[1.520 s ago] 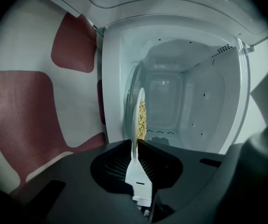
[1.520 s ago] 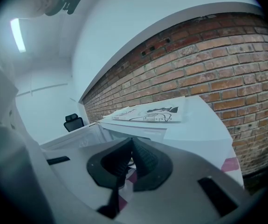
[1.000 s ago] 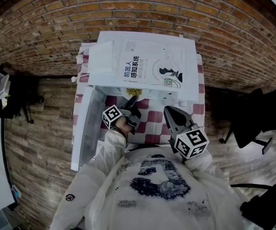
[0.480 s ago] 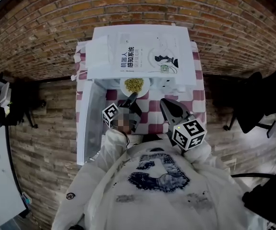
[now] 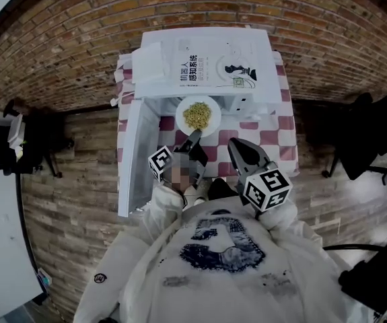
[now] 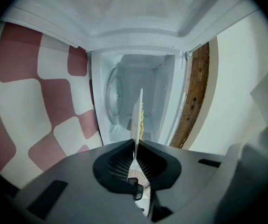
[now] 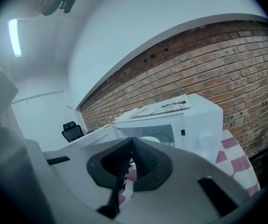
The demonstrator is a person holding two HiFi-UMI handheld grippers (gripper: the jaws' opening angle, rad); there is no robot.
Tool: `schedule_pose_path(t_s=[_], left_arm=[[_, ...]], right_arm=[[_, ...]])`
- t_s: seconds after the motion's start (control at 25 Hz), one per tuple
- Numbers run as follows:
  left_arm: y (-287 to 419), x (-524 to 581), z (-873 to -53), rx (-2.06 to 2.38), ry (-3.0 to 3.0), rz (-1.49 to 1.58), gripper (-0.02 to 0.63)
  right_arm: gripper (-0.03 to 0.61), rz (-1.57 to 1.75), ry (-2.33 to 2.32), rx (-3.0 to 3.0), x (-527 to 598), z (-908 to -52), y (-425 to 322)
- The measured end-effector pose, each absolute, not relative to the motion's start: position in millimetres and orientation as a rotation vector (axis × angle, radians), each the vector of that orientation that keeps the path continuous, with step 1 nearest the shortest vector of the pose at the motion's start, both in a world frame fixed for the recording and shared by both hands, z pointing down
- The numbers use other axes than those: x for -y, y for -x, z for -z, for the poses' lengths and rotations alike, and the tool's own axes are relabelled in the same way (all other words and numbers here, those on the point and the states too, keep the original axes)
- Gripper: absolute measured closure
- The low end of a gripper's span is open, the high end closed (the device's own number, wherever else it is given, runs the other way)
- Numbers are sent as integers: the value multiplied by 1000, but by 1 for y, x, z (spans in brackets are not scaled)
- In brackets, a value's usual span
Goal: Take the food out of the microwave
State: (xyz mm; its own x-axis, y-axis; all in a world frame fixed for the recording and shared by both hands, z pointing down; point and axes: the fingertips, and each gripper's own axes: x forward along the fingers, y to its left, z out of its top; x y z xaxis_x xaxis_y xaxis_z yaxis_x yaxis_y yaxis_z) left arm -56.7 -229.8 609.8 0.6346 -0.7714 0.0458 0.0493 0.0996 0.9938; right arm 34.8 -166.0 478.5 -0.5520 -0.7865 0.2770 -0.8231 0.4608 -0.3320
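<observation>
Brick wall (image 5: pixel 180 5), red-and-white checked worktop (image 5: pixel 274 140): the left hand-held gripper (image 5: pixel 194 136) pinches the rim of a round white plate of yellow food (image 5: pixel 198 115), kept level, likely against spills, just outside the open white microwave (image 5: pixel 206 66) — the right hand-held gripper (image 5: pixel 235 145) pressed together, empty.

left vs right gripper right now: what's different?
The left gripper is shut on the plate rim; the right gripper is shut on nothing. Left reaches out to the plate; right stops short of it. Both point toward the microwave.
</observation>
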Motion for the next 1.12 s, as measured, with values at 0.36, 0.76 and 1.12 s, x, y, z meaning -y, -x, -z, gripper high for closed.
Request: schedule_pose_path(t_s=[0.36, 0.76, 1.12], left_arm=[[65, 169, -568, 637, -1368, 677, 591], [77, 97, -541, 604, -1386, 666, 589], [79, 46, -501, 564, -1397, 696, 589]], right_arm=[[565, -666, -1521, 2613, 106, -473, -16], [565, -644, -1600, 2602, 42, -469, -5], [565, -596, -1616, 2608, 4, -456, 0]])
